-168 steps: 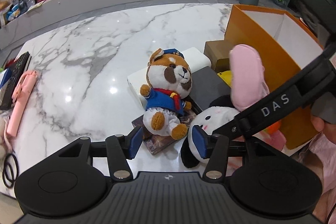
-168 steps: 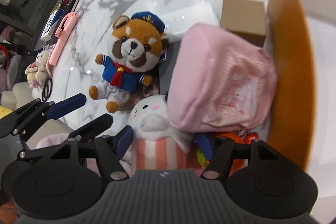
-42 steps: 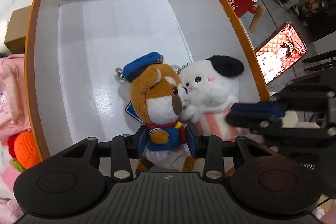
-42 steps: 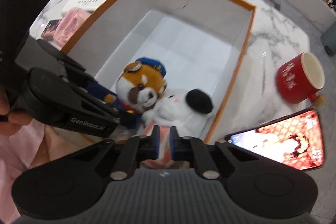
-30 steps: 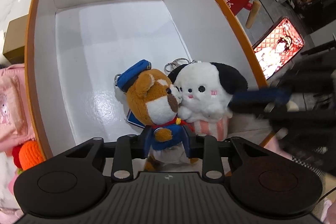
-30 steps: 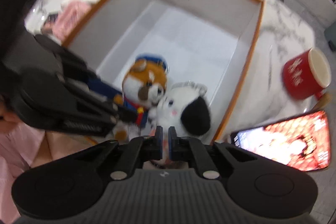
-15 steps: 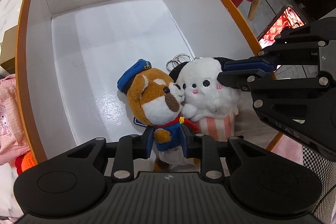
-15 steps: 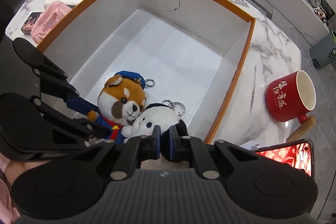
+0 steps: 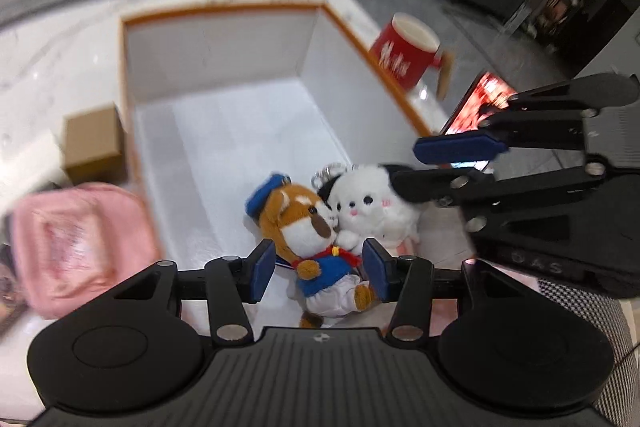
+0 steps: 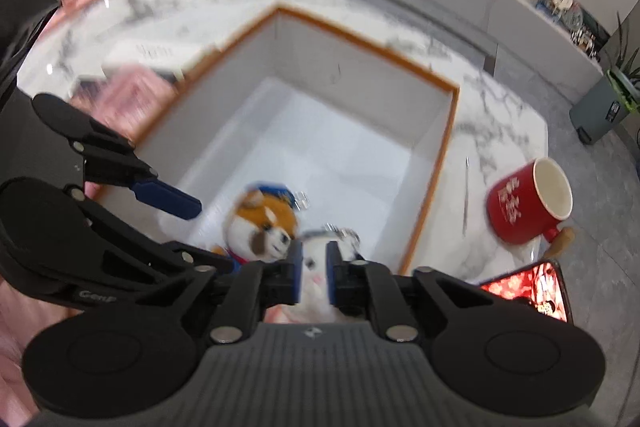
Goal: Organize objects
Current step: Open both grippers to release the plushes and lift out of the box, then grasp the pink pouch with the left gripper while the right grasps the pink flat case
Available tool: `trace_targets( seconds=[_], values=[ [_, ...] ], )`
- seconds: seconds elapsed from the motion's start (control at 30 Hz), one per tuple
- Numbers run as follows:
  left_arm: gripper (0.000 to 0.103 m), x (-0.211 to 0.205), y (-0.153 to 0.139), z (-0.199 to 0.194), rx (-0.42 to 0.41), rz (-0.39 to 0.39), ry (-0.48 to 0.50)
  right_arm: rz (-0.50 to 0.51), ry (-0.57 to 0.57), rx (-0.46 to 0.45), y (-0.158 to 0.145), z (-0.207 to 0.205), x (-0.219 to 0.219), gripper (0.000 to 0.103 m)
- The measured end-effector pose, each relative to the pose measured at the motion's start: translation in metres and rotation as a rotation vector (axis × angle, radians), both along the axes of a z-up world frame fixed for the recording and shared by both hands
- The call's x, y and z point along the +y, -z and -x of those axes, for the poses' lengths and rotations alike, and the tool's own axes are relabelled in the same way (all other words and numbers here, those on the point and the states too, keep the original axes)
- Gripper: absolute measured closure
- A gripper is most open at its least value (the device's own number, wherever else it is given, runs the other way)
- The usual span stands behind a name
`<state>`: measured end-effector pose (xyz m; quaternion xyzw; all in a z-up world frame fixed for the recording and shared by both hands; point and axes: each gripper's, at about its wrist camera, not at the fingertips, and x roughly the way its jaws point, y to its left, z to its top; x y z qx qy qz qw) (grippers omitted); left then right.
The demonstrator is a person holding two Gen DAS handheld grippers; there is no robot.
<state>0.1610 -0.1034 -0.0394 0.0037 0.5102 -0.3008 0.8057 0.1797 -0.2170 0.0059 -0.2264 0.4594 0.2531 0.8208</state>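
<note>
Two plush toys lying together at the near end of an orange-rimmed box (image 9: 127, 75).

Red-panda plush (image 9: 308, 227) in blue sailor outfit leaning against white puppy plush (image 9: 372, 207) on the white box floor, near the right wall. Left gripper (image 9: 318, 269) spread wide, blue pads flanking the panda without touching. Right gripper (image 10: 312, 273) narrowed, pads framing the puppy; actual contact not discernible through blur. Outside the box on the marble table (image 10: 500, 115): red mug (image 9: 404, 53), lit phone (image 10: 532, 289), pink pouch (image 9: 80, 247), cardboard box (image 9: 94, 143).
</note>
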Motion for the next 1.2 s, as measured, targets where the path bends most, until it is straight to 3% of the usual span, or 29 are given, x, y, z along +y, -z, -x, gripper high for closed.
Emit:
trace_targets(
  seconds=[0.13,0.3,0.43,0.53,0.6,0.67,0.8,0.97,1.2],
  values=[
    [0.047,0.035,-0.029,0.012,-0.09,0.016,-0.001,-0.069,-0.003,-0.042,-0.017,0.014,0.016,0.064],
    [0.047,0.092,-0.048,0.019,-0.177,-0.048,-0.038,-0.149,-0.062,-0.019,-0.027,0.027,0.051,0.064],
    [0.047,0.132,-0.042,0.021,-0.194,-0.116,-0.065,-0.174,-0.152,-0.019,-0.027,0.042,0.092,0.064],
    [0.047,0.157,-0.033,0.021,-0.189,-0.113,-0.086,-0.163,-0.221,-0.003,-0.02,0.048,0.123,0.065],
    [0.047,0.167,-0.026,0.017,-0.176,-0.104,-0.091,-0.142,-0.254,0.013,-0.012,0.051,0.142,0.068],
    [0.047,0.168,-0.021,0.01,-0.186,-0.113,-0.071,-0.109,-0.273,0.031,-0.001,0.048,0.158,0.079],
    [0.047,0.161,-0.015,-0.005,-0.23,-0.152,0.023,-0.032,-0.278,0.053,0.017,0.034,0.18,0.084],
    [0.047,0.135,-0.001,-0.036,-0.257,-0.224,0.227,0.018,-0.284,0.078,0.029,0.01,0.192,0.088],
    [0.043,0.108,0.024,-0.083,-0.21,-0.288,0.49,0.098,-0.349,0.12,0.042,-0.018,0.203,0.097]
  ],
)
